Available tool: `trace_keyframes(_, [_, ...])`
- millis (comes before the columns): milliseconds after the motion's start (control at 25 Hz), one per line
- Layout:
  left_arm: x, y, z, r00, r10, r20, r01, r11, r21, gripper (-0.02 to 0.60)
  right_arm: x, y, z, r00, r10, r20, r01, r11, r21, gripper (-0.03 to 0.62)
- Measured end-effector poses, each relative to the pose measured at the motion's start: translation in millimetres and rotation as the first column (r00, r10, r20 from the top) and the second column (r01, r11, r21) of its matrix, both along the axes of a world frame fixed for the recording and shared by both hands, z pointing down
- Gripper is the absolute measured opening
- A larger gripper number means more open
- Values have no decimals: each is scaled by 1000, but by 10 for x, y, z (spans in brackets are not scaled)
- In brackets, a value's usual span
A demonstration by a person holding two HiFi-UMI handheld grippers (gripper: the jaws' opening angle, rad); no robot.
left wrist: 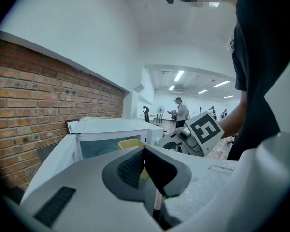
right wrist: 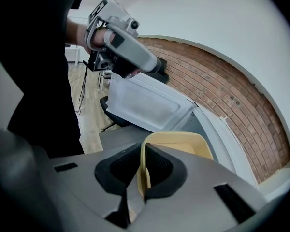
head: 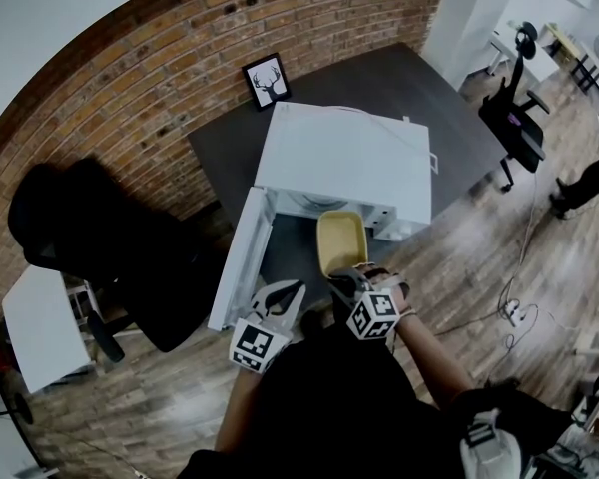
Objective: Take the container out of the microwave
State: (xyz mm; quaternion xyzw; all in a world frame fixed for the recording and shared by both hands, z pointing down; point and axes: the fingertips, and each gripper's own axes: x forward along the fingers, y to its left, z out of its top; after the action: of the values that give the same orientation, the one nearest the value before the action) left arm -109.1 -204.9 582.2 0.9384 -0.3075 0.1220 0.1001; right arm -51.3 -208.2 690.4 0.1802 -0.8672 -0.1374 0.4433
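A yellow plastic container (head: 339, 239) sits just outside the mouth of the white microwave (head: 349, 158), above the dark table. My right gripper (head: 347, 279) is shut on its near rim; in the right gripper view the thin yellow wall (right wrist: 179, 144) stands pinched between the two black pads (right wrist: 157, 166). My left gripper (head: 283, 292) hovers to the left of it, near the open door (head: 238, 262), holding nothing. In the left gripper view its pads (left wrist: 133, 167) meet, and beyond them show the container (left wrist: 129, 143) and the right gripper's marker cube (left wrist: 204, 131).
The microwave door swings out to the left over the table's (head: 409, 83) front edge. A framed deer picture (head: 267, 81) leans on the brick wall. A dark chair (head: 110, 238) stands at left and an office chair (head: 514, 118) at right. Another person (head: 584, 183) stands far right.
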Motion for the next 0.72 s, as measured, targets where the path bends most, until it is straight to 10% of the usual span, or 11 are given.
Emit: trace_keyframes(720, [82, 49, 52, 1000, 26, 7, -26, 1000, 8, 3, 48, 41, -117, 1000, -19, -8, 19, 1000, -5, 25])
